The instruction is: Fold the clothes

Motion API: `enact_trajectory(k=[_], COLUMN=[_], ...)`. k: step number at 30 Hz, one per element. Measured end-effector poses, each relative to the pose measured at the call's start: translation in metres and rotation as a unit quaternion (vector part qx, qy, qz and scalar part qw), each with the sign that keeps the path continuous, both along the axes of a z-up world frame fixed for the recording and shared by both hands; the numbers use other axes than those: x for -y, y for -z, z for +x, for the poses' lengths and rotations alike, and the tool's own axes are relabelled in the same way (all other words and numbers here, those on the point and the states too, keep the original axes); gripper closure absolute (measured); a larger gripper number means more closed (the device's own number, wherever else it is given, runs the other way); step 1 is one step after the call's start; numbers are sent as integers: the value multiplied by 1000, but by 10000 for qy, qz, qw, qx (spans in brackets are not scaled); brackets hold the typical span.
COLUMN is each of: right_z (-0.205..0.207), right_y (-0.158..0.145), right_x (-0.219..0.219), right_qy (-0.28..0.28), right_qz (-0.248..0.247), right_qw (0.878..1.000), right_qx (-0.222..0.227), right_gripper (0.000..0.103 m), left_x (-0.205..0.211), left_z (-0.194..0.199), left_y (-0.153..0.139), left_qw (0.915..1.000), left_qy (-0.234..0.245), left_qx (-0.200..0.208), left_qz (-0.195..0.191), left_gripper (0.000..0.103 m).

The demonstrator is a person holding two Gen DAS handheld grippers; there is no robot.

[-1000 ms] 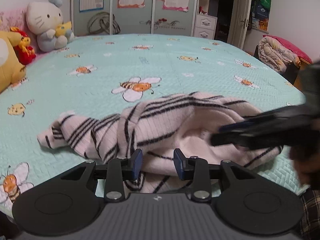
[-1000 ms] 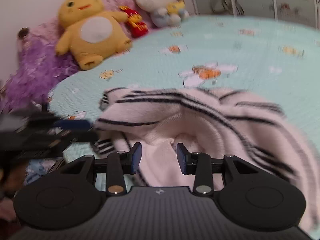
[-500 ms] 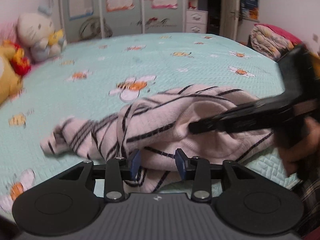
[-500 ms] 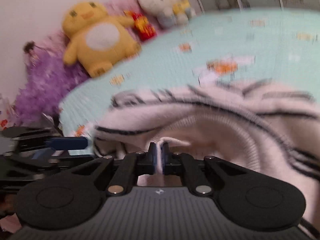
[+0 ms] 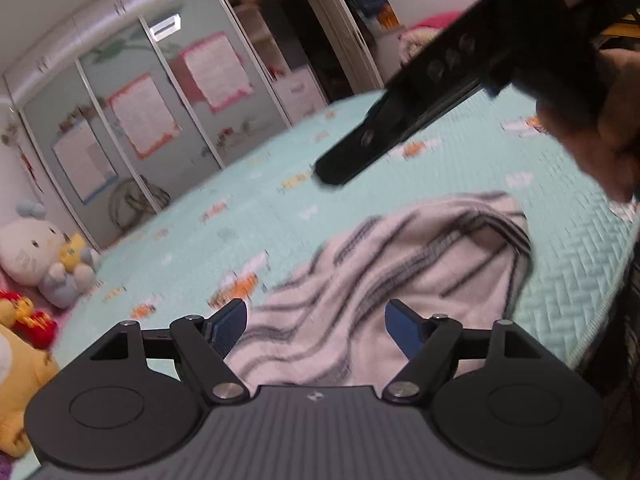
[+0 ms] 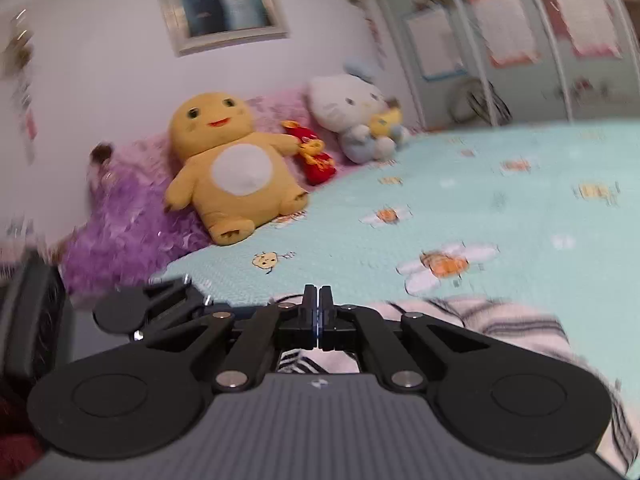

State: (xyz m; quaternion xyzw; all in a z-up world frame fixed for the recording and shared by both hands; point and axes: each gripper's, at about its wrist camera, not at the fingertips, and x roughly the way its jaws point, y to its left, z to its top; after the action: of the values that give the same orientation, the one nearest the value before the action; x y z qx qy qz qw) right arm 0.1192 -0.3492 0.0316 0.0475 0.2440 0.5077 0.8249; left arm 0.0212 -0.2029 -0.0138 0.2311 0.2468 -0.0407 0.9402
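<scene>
Since half a second ago, the left gripper (image 5: 316, 326) has been opened wide over the striped sweater (image 5: 404, 280) on the bed (image 5: 560, 280), gripping nothing. The right gripper (image 6: 319, 312) is seen lifted and fully closed, apparently empty, though blur obscures it. Only the right view shows the yellow plush (image 6: 232, 168) whole.

Yellow plush (image 6: 236, 168) beside white plush (image 6: 352, 116).
</scene>
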Motion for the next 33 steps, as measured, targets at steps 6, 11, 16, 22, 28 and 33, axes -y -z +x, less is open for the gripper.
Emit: enact_trajectory(k=[6, 11, 16, 22, 28, 33], right_z=[-10, -28, -37, -48, -45, -49], right_y=[44, 97, 128, 143, 141, 111], right_x=[1, -34, -74, -90, -73, -47], right_qy=[476, 447, 496, 608, 929, 1267], right_qz=[-1444, -2384, -3100, -3383, -3090, -2583], right_qw=[9878, 9685, 9447, 9266, 9335, 9453], right_qx=[349, 566, 951, 1522, 1561, 1538], right_gripper=[78, 76, 68, 60, 91, 95], left_x=[-4, 2, 5, 6, 9, 5], left_z=[-4, 3, 0, 2, 0, -12], left_y=[35, 53, 55, 57, 58, 57], left_qw=[9983, 9959, 9952, 9945, 9958, 9961], left_qy=[-51, -136, -269, -329, -251, -130], left_qx=[-552, -886, -912, -957, -880, -869], left_qz=[175, -102, -234, -272, -94, 53], left_gripper=[24, 25, 25, 25, 25, 25])
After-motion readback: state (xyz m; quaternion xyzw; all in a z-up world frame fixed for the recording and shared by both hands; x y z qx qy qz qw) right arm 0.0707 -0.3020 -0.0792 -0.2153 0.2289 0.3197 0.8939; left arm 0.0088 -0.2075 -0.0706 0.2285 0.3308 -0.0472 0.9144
